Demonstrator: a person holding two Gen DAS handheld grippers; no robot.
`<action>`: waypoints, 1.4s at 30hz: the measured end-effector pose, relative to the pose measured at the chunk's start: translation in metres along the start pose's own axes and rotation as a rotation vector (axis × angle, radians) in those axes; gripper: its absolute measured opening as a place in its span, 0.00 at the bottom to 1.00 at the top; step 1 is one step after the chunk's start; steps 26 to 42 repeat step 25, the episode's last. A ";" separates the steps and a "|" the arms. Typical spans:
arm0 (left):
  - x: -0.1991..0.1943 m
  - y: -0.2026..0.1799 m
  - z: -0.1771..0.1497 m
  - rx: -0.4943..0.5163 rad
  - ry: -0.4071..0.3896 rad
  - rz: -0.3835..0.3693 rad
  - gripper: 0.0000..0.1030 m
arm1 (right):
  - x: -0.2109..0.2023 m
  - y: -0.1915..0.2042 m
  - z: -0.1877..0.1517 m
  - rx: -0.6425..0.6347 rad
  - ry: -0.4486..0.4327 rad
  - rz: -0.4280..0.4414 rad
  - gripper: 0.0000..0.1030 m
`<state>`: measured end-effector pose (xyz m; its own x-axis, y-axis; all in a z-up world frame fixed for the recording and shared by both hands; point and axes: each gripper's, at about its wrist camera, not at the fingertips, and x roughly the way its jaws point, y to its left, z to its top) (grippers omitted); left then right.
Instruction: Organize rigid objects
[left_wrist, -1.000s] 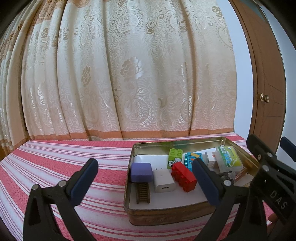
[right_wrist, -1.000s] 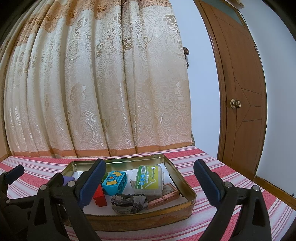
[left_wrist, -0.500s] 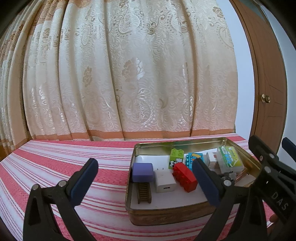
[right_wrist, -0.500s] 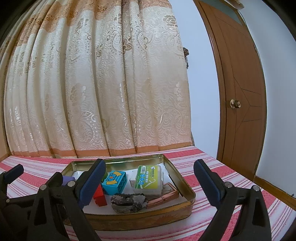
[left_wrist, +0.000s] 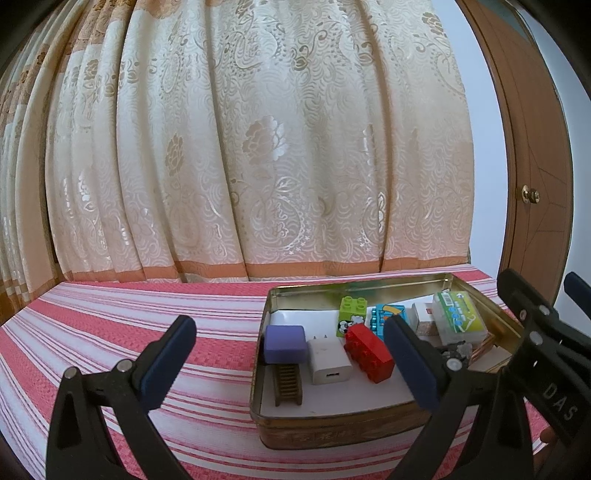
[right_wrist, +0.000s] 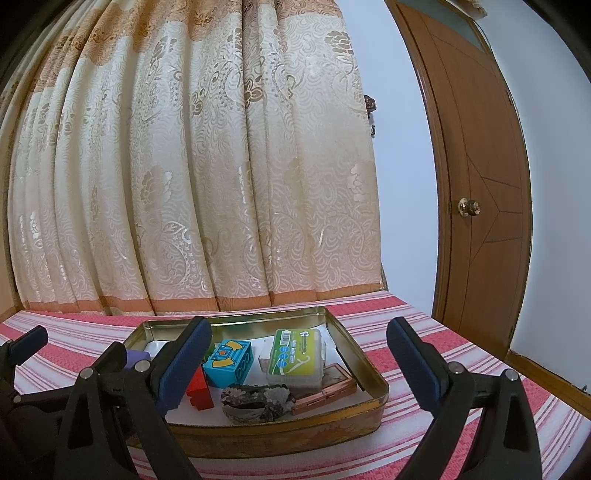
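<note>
A gold metal tin (left_wrist: 332, 421) is seen on a red-and-white striped cloth (left_wrist: 110, 332), already filled with small rigid objects — a purple block (left_wrist: 284, 343), a white charger (left_wrist: 328, 360), a red brick (left_wrist: 369, 356), a green brick (left_wrist: 352, 314), a blue brick (right_wrist: 229, 360) and a green-labelled clear box (right_wrist: 295, 356). A dark glittery piece (right_wrist: 258, 400) and a copper-coloured case (right_wrist: 328, 391) are lodged at the near right corner. The left tool (left_wrist: 288, 365) and right tool (right_wrist: 299, 363) are both held spread wide and empty, just short of the tin's near edge. No loose item is visible on the cloth — the sorting is judged largely done, with perhaps only tidying inside the tin left.
</note>
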<state>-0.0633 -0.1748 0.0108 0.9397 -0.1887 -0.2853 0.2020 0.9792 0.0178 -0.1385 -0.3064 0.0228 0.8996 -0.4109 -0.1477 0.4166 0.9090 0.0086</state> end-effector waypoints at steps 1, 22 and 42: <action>0.000 0.000 0.000 0.002 -0.001 0.001 1.00 | 0.000 0.000 0.000 0.001 0.000 0.000 0.95; 0.001 -0.004 0.001 0.018 0.005 -0.011 1.00 | 0.001 -0.001 0.000 -0.004 0.005 0.002 0.95; 0.002 -0.003 0.001 0.014 0.010 -0.012 1.00 | 0.003 -0.001 0.000 -0.004 0.012 0.000 0.95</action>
